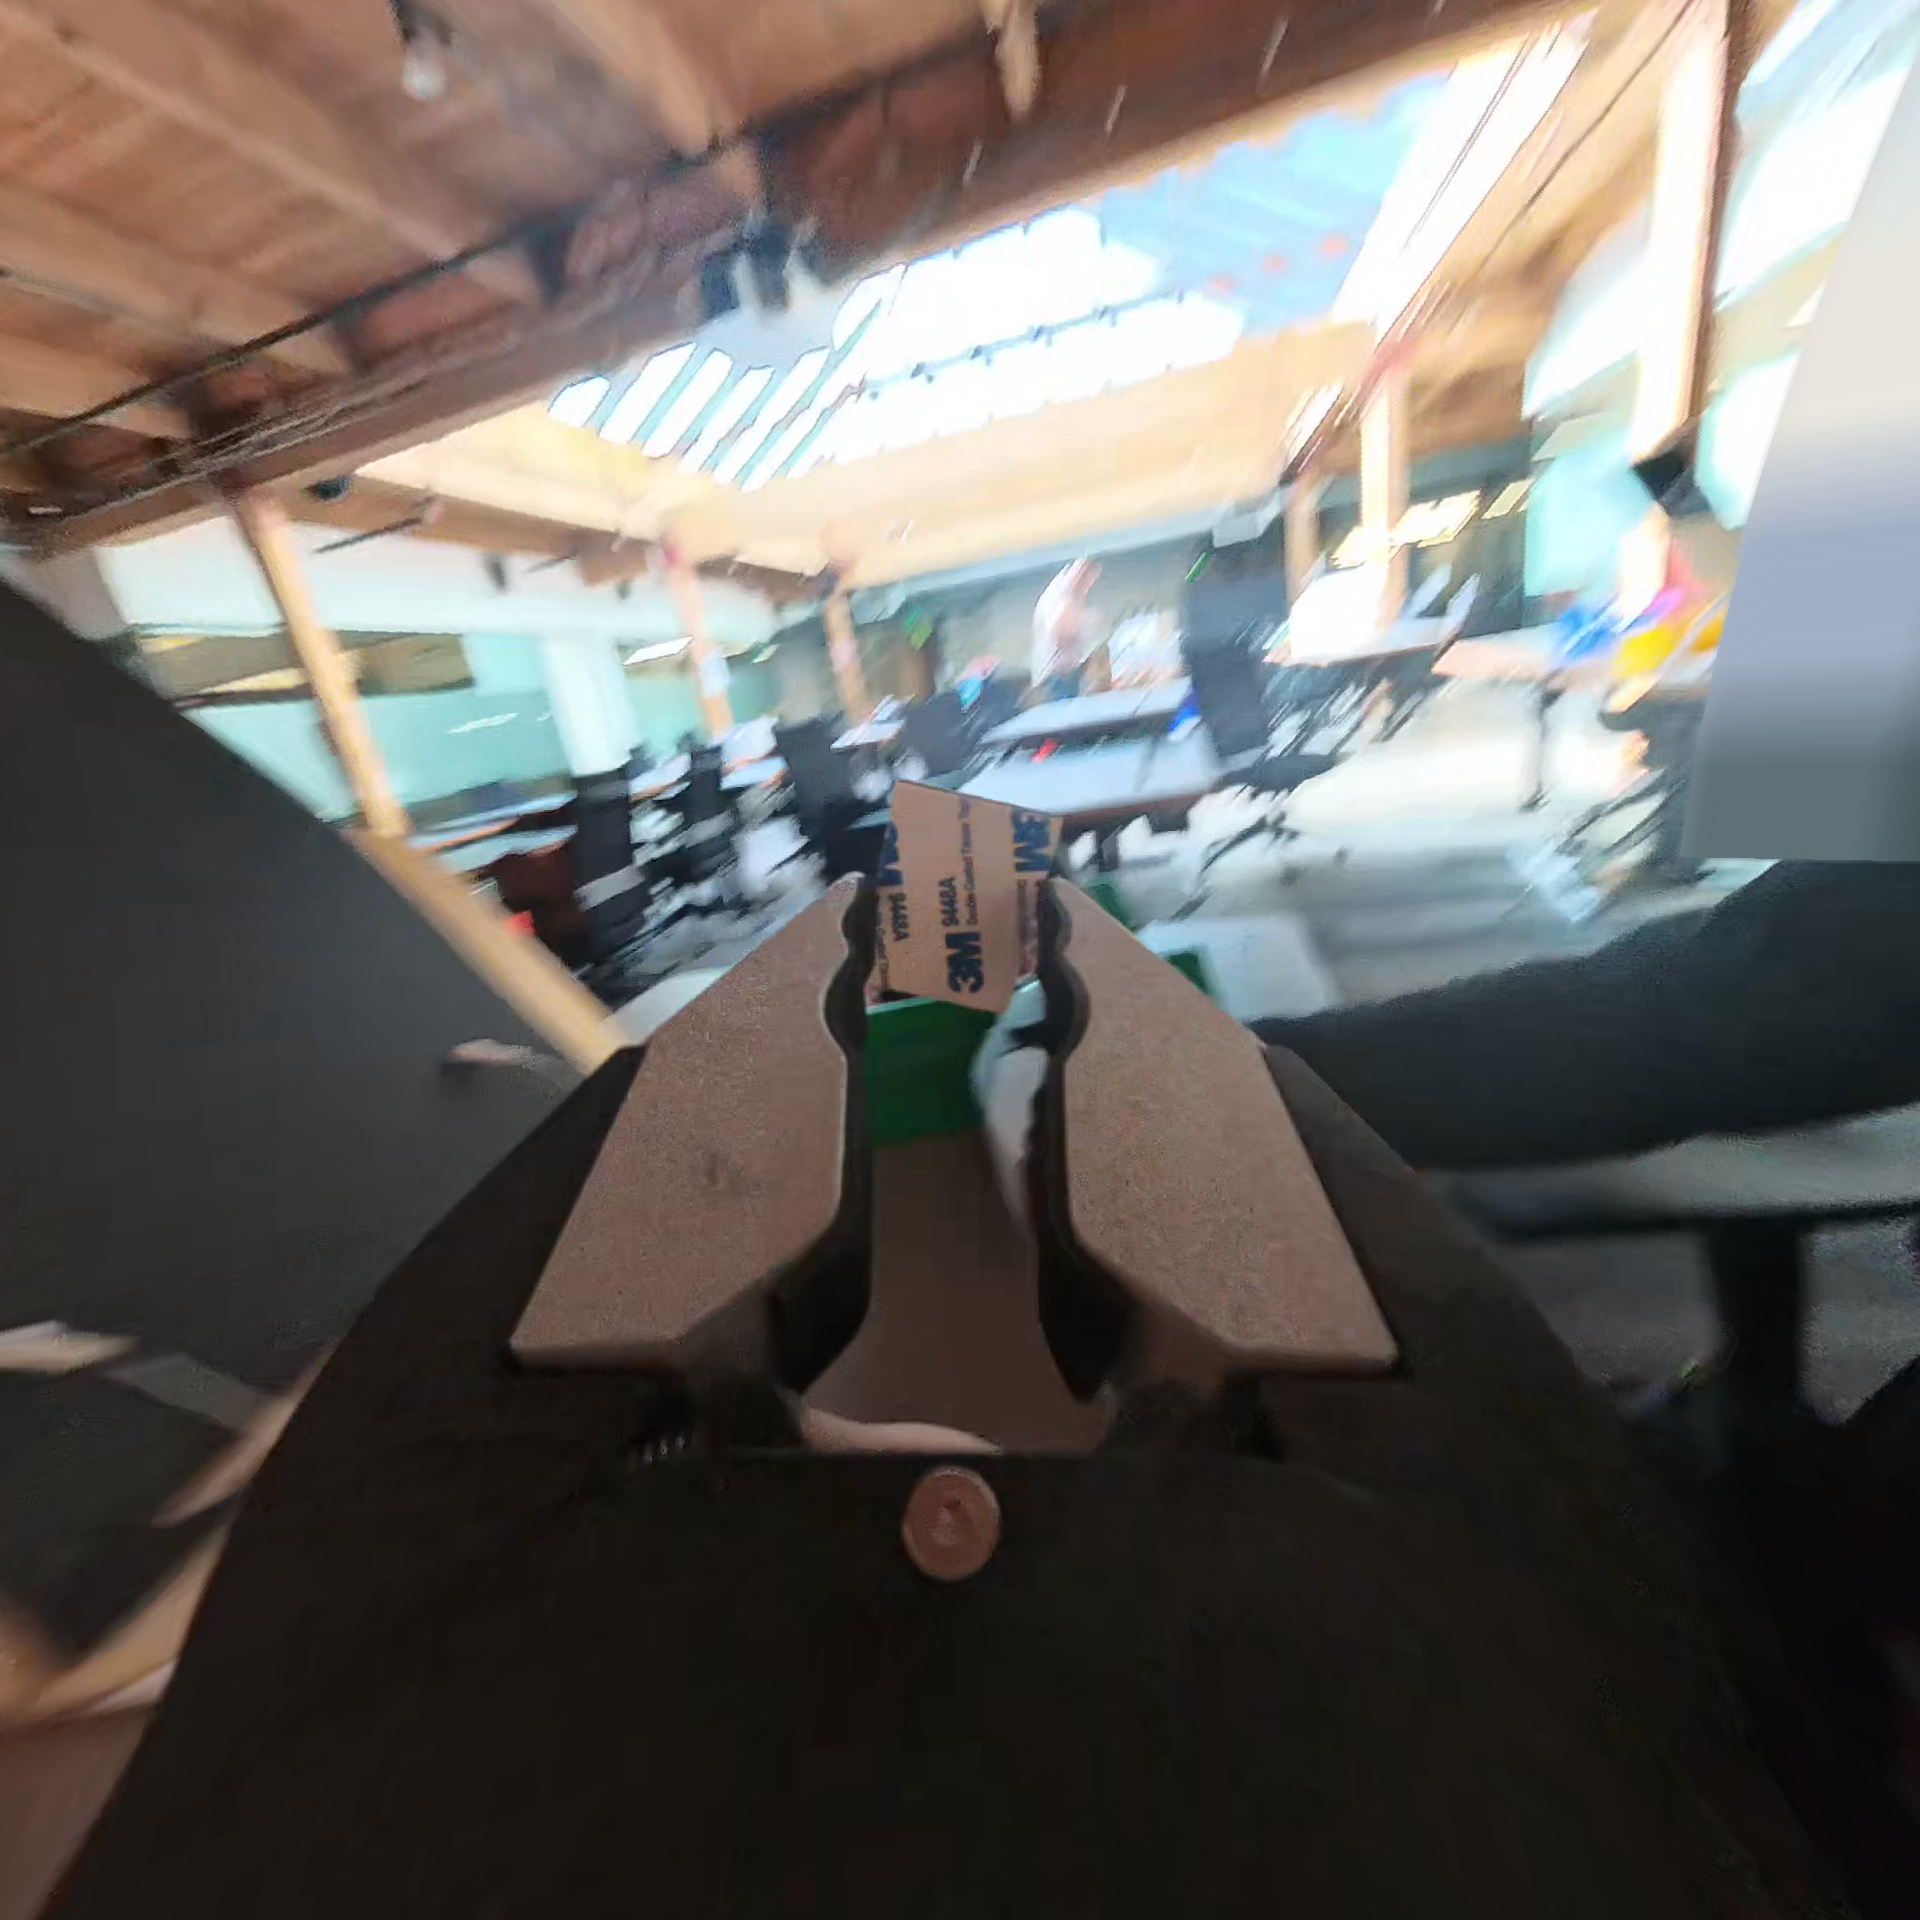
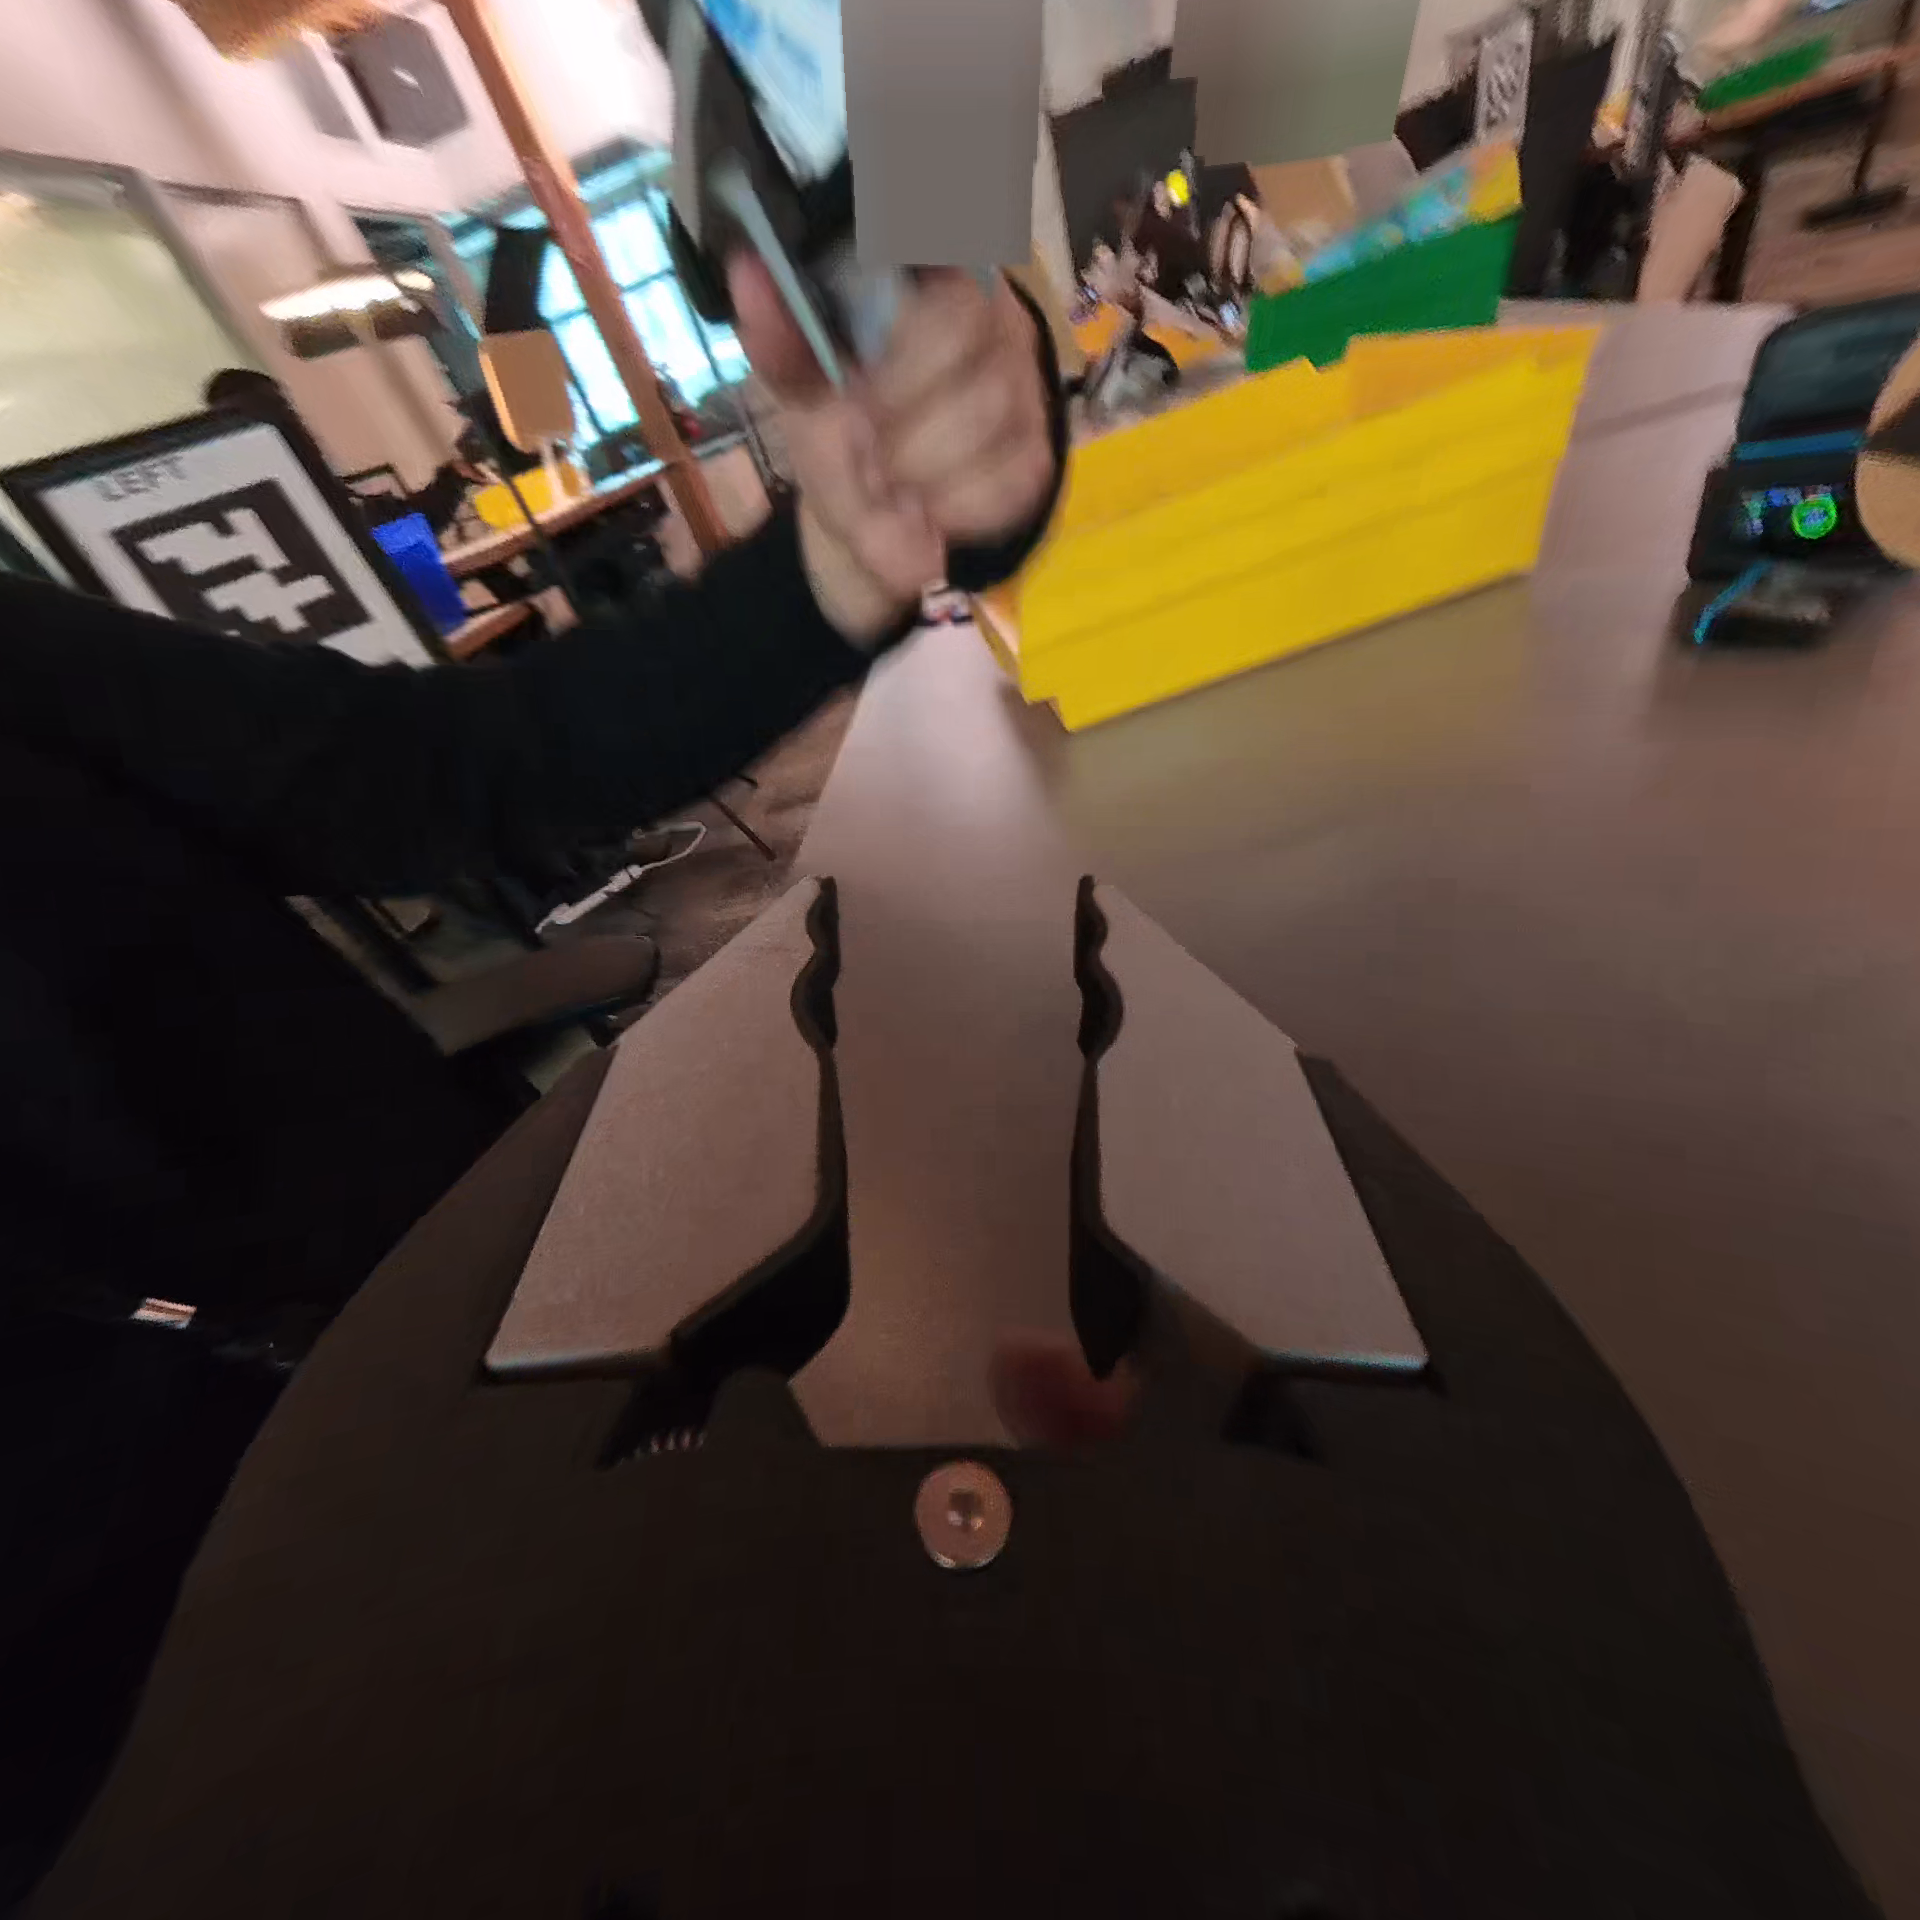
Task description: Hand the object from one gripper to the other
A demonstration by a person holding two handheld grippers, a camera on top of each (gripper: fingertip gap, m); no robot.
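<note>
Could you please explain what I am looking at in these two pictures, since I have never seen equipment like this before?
No robot is involved: a person holds a pair of hand-held tongs in each hand, and each carries a camera looking forward along its two fingers. One picture comes from the left tongs, the other from the right tongs.

The left tongs are raised toward the ceiling and shut on a small tan piece of backing paper with printing on it. Something green sits behind it, too blurred to identify.

The right tongs are open and empty, pointing along a brown table. On that table stand a yellow bin and a dark device with a small lit screen. That view also shows the person's hand and black sleeve, gripping the other tool.
</note>
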